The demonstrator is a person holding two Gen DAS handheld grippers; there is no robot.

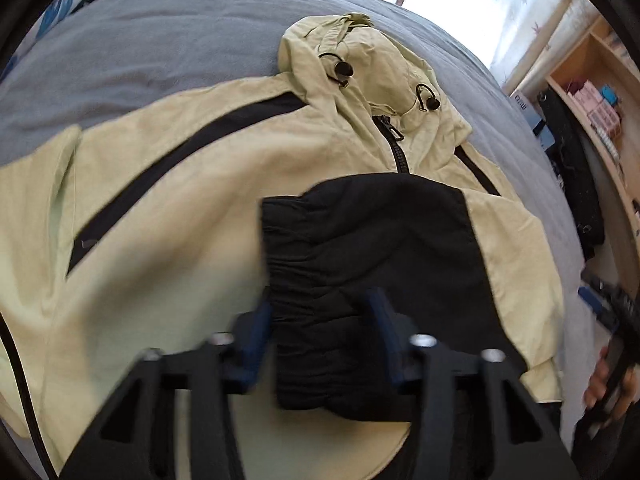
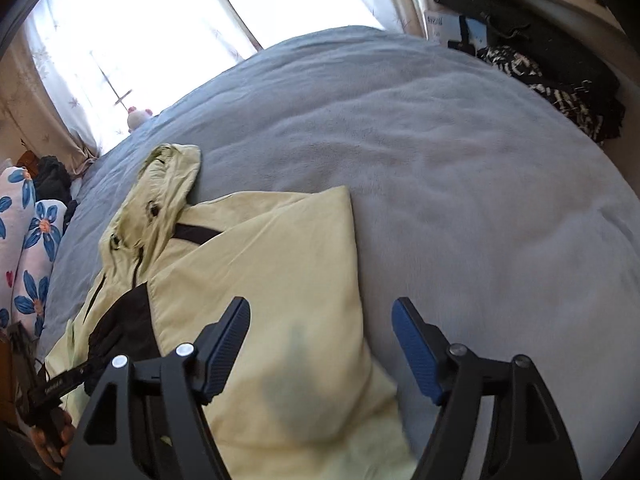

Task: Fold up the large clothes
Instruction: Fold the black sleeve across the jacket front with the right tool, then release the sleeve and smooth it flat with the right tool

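In the right wrist view, bare grey blanket [image 2: 460, 168] fills the right half of the frame, open for passage. The pale jacket [image 2: 260, 264] covers the lower left, with flowered pillows [image 2: 32, 240] along the left edge. Dark bags [image 2: 560, 80] crowd the upper right.

Bed [image 2: 460, 168] is the support: grey-blue fleecy cover, mostly flat with shallow wrinkles. Directly on it: pale yellow-green jacket [image 1: 192, 184] with black trim, front up, zip closed, hood [image 1: 352, 60] spread flat towards the window end. One sleeve is folded across the chest, its black elastic cuff [image 1: 320, 248] lying on the body panel. Right-wrist view: the other side is folded inward into a straight edge. Floral pillows [image 2: 28, 240] sit at the bed's edge. A small pink-and-white toy [image 2: 138, 117] sits near the window.
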